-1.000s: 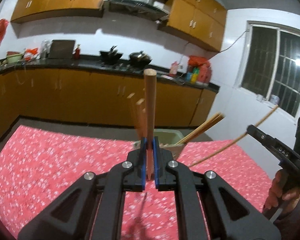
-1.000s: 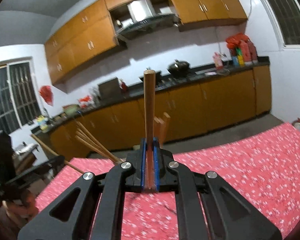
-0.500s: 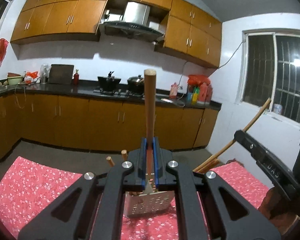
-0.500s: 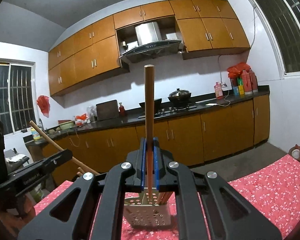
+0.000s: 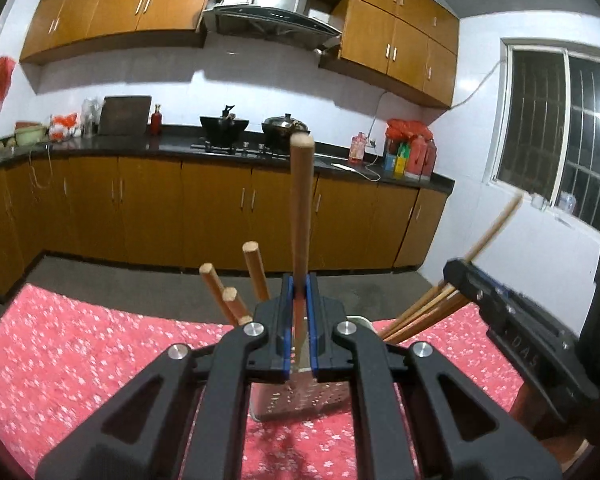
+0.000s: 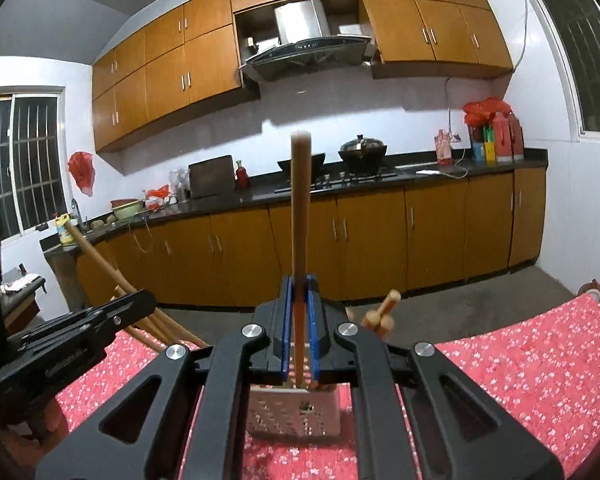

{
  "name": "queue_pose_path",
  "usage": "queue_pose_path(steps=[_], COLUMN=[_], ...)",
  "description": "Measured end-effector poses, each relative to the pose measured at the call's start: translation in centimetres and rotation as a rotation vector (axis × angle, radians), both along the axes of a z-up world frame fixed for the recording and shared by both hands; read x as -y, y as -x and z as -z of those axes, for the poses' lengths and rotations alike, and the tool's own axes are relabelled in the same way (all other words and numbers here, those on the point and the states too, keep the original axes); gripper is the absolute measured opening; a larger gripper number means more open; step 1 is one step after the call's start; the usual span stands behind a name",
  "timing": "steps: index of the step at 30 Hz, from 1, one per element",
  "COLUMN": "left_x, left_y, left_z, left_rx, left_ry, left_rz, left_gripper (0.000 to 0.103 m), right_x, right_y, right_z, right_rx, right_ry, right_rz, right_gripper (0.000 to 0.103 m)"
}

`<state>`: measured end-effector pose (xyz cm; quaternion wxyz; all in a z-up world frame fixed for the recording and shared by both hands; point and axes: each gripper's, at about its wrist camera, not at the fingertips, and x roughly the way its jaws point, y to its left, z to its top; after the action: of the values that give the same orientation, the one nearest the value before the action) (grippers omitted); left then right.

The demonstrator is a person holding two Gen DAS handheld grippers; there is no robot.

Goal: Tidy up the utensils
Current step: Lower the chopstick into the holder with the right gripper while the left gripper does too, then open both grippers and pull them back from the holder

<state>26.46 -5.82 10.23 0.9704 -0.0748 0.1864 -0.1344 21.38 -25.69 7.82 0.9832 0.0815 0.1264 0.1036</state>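
Observation:
My left gripper [image 5: 299, 320] is shut on a wooden utensil handle [image 5: 301, 208] that stands upright over the perforated metal utensil holder [image 5: 300, 400]. My right gripper [image 6: 299, 320] is shut on another upright wooden handle [image 6: 300, 208] over the same holder [image 6: 296, 414]. Several wooden handles [image 5: 256, 270] stand in the holder and chopsticks [image 5: 424, 314] lean out of it. The right gripper [image 5: 512, 332] shows at the right of the left wrist view; the left gripper [image 6: 66, 336] shows at the left of the right wrist view. The utensils' lower ends are hidden.
The holder stands on a table with a red flowered cloth [image 5: 80, 352]. Beyond the table edge is grey floor, wooden kitchen cabinets [image 5: 220, 208], and a dark counter with pots [image 6: 362, 148]. Barred windows [image 5: 560, 128] are in the side walls.
Both grippers have tipped from looking down at the table to level and dropped closer to the holder, which now sits directly under both pairs of fingers. Both stay shut on their handles.

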Motion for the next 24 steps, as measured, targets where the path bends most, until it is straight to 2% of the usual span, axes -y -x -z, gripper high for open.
queue_pose_path(steps=[1,4,6,9,14,15,20,23,24], left_x=[-0.2,-0.5,-1.1,-2.3,-3.9,-4.2,-4.9,-5.3,-5.4], left_y=[0.1,1.0,1.8,3.1,5.3,5.9,8.6,10.3,10.8], left_z=[0.1,-0.1,-0.4,-0.8,-0.9,-0.8,0.5,1.9,2.3], left_rx=[0.001,0.018,0.034,0.045,0.059,0.063,0.072,0.064,0.062], left_ry=[0.008,0.016,0.030,0.057,0.074,0.067,-0.001,-0.043,-0.052], left_rz=[0.005,-0.007,-0.011,-0.021,-0.046,-0.055,-0.113,-0.142,-0.146], left_gripper=[0.014,0.035,0.036,0.040,0.055,0.058,0.087,0.098,0.099], right_x=[0.2,0.7,1.2,2.0,2.9,2.9,2.2,1.2,1.0], right_y=[0.2,1.1,1.7,3.1,5.2,5.6,7.5,8.8,9.1], right_z=[0.0,-0.1,-0.3,-0.6,-0.9,-0.8,0.4,1.4,1.8], right_rx=[0.003,0.012,0.019,0.042,0.057,0.055,0.054,0.049,0.046], right_ry=[-0.005,-0.020,-0.026,-0.045,-0.060,-0.058,0.009,0.067,0.077], right_rz=[0.001,0.011,0.018,0.033,0.063,0.068,0.109,0.125,0.127], right_gripper=[0.025,0.035,0.036,0.046,0.066,0.068,0.091,0.101,0.101])
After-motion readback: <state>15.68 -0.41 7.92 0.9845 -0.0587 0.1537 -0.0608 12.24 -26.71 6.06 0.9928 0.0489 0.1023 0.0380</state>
